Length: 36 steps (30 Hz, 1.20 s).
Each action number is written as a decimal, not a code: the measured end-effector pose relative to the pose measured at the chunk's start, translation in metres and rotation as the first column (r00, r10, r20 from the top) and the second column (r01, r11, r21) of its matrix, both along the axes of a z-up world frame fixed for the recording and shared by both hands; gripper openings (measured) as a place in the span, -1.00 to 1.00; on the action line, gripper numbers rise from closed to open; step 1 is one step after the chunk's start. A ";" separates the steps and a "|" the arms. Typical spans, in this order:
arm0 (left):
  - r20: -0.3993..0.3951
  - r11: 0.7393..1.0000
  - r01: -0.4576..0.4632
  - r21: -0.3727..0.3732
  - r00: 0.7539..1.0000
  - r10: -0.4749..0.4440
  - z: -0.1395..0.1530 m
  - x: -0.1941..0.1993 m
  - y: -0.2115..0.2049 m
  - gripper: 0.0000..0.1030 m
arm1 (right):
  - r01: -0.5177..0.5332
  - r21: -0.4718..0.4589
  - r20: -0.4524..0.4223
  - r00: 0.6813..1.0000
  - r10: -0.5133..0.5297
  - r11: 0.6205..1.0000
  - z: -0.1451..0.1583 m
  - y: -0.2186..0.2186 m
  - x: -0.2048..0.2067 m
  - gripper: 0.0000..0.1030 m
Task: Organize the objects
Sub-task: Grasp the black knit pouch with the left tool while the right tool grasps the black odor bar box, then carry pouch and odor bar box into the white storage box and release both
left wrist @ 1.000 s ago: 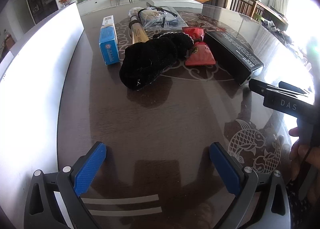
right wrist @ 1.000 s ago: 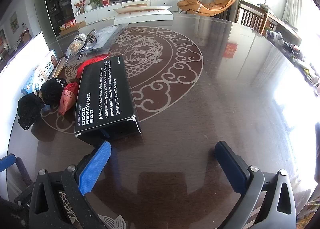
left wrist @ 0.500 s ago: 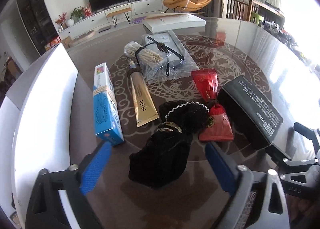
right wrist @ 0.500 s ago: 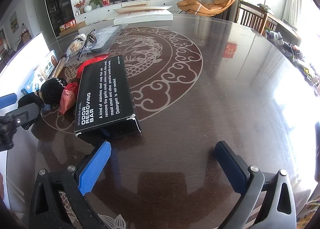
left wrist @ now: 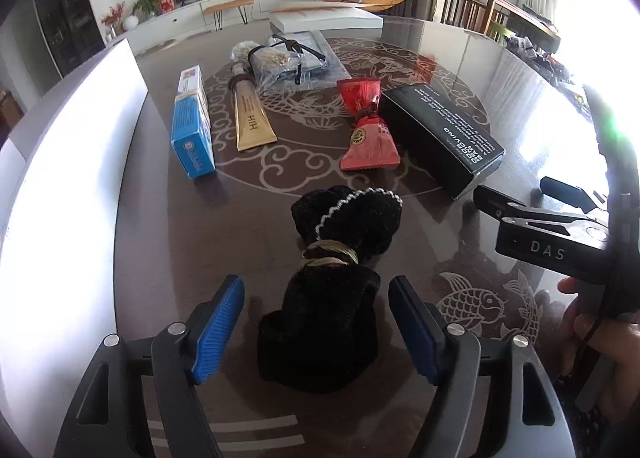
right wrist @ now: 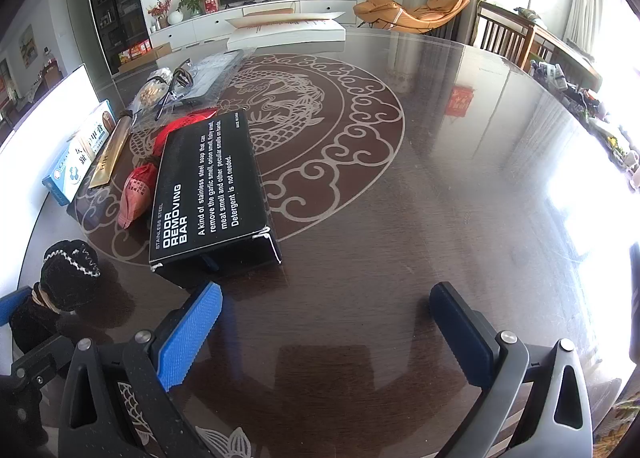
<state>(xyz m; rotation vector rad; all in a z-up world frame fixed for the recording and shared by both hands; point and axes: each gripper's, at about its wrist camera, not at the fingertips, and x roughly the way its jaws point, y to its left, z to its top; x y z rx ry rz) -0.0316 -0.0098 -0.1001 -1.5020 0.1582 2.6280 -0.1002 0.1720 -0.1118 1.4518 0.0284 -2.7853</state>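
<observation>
Left claw opening; right claw agape.

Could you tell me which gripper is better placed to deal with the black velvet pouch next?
Left. The black velvet pouch lies between the left gripper's blue pads, which are easing open with gaps on both sides. The right gripper hangs open over bare table, near the black box.

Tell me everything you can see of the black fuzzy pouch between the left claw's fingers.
The black fuzzy pouch looks plush and lies on the dark table. Straw-coloured cord cinches its neck, and the flared mouth, edged in pale stitching, points away. Its body sits between the left claw's opening blue pads, gaps showing either side. No other item touches it.
</observation>
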 end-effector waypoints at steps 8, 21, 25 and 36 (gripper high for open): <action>0.015 1.000 0.016 0.007 1.000 -0.016 -0.008 -0.007 -0.008 -0.47 | -0.001 -0.116 0.061 0.998 0.008 0.993 0.010 0.009 0.005 1.00; 0.004 0.985 -0.010 0.172 1.000 0.009 0.008 0.011 -0.028 -0.48 | -0.308 0.032 0.352 0.894 0.278 0.951 0.015 -0.077 -0.095 0.15; -0.017 0.979 0.002 0.203 1.000 0.001 0.020 0.018 -0.033 -0.48 | -0.245 -0.055 0.309 0.918 0.250 0.968 0.020 -0.050 -0.080 0.14; -0.103 0.960 0.011 0.280 0.995 0.019 0.072 0.029 -0.053 -0.48 | -0.060 -0.370 0.219 0.964 0.150 0.927 0.070 0.029 -0.036 0.14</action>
